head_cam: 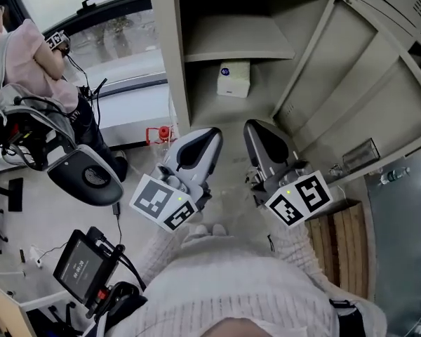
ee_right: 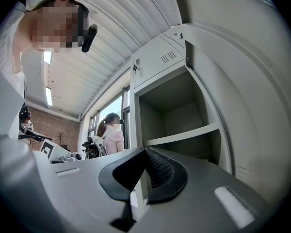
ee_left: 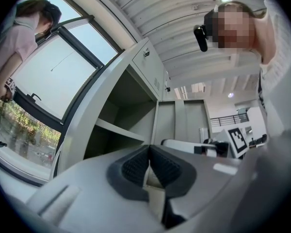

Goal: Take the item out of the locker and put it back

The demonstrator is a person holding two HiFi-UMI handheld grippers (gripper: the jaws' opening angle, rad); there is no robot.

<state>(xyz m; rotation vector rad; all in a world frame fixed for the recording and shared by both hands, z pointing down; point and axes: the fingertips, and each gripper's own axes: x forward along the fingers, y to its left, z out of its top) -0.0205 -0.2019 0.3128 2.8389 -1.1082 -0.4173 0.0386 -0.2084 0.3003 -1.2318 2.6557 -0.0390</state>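
A small white box (head_cam: 234, 79) lies on the floor of the open grey locker (head_cam: 170, 62), under its shelf (head_cam: 238, 46). My left gripper (head_cam: 209, 135) and right gripper (head_cam: 255, 127) are held side by side in front of the locker opening, short of the box and pointing toward it. Both are shut with nothing between the pads. In the left gripper view the left gripper (ee_left: 148, 152) has its black pads meeting at the tips, with the locker's shelf (ee_left: 121, 130) beyond. In the right gripper view the right gripper (ee_right: 145, 153) is likewise shut, facing the locker shelf (ee_right: 184, 135).
The locker door (head_cam: 368, 69) stands swung open at the right. A person in a pink top (head_cam: 21, 55) stands at the far left by the window. A grey rig (head_cam: 84, 174) and a tablet (head_cam: 81, 265) sit on the floor at left; wooden slats (head_cam: 344, 237) lie at right.
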